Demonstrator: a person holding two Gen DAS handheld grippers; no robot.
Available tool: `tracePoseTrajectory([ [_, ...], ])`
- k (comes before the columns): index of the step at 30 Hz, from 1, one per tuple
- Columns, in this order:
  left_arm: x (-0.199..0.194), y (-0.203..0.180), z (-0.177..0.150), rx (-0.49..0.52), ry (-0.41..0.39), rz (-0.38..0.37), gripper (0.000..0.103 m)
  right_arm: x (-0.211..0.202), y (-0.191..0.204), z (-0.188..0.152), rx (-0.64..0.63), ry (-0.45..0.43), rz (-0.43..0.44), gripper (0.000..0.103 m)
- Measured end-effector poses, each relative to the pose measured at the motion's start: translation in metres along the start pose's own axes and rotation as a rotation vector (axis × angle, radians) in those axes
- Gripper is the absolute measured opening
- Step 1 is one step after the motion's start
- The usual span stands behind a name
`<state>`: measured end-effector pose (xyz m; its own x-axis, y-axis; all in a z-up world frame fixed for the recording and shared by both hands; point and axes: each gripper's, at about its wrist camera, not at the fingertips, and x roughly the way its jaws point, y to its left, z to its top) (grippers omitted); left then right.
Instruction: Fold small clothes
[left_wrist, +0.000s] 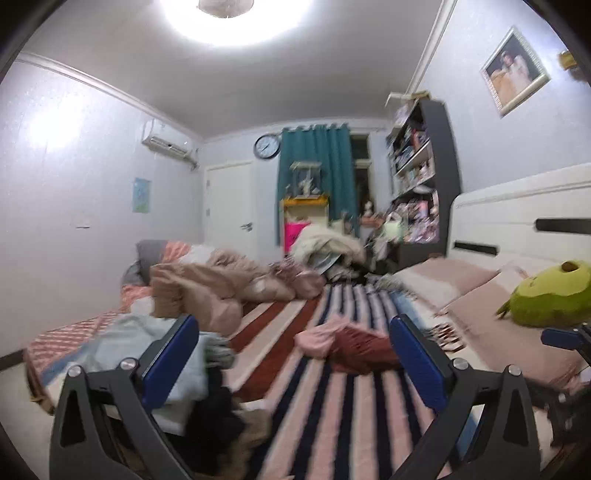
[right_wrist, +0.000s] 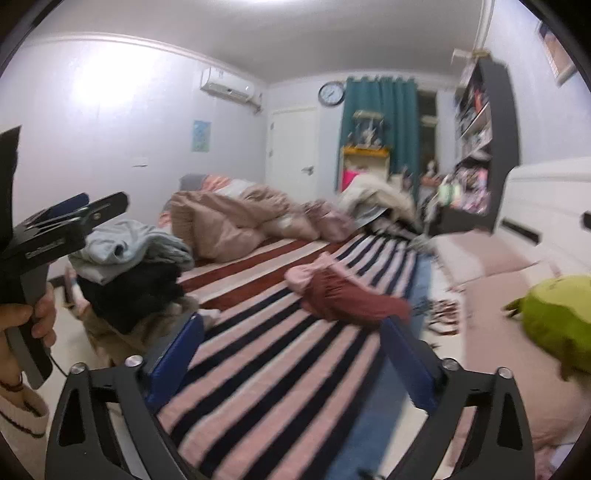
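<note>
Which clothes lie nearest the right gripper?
The pink and dark red garment, alone on the striped blanket ahead of the right gripper; the stacked pile sits farther left.

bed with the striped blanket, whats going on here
A person holds a two-finger gripper in each hand above the striped blanket. The left gripper and right gripper are both open and empty. A crumpled pink and dark red garment lies unfolded ahead; a pile of light blue and black clothes sits at the bed's left edge.
</note>
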<state>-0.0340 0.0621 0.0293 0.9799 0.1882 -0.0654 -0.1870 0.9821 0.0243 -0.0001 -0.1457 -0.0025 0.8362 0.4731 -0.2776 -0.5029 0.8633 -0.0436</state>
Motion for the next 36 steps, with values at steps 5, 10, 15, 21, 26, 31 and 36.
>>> tracePoseTrajectory([
  [5,-0.002,-0.027,-0.015,-0.016,0.037,-0.057,0.102,-0.024,-0.006,-0.013,-0.002,-0.047,-0.081,0.103],
  [10,-0.002,-0.043,-0.02,0.004,0.056,-0.084,0.102,-0.033,-0.016,-0.02,0.023,-0.051,-0.118,0.103],
  [15,-0.01,-0.042,-0.019,0.02,0.042,-0.083,0.102,-0.046,-0.025,-0.02,0.059,-0.077,-0.132,0.103],
  [21,-0.018,-0.041,-0.019,0.026,0.038,-0.073,0.102,-0.055,-0.024,-0.021,0.057,-0.094,-0.14,0.103],
  [26,-0.021,-0.041,-0.023,0.027,0.044,-0.073,0.102,-0.059,-0.024,-0.021,0.062,-0.1,-0.144,0.103],
  [31,-0.022,-0.04,-0.027,0.022,0.048,-0.087,0.102,-0.062,-0.023,-0.022,0.076,-0.098,-0.129,0.103],
  [36,-0.019,-0.042,-0.029,0.018,0.062,-0.092,0.102,-0.063,-0.022,-0.023,0.075,-0.1,-0.134,0.103],
])
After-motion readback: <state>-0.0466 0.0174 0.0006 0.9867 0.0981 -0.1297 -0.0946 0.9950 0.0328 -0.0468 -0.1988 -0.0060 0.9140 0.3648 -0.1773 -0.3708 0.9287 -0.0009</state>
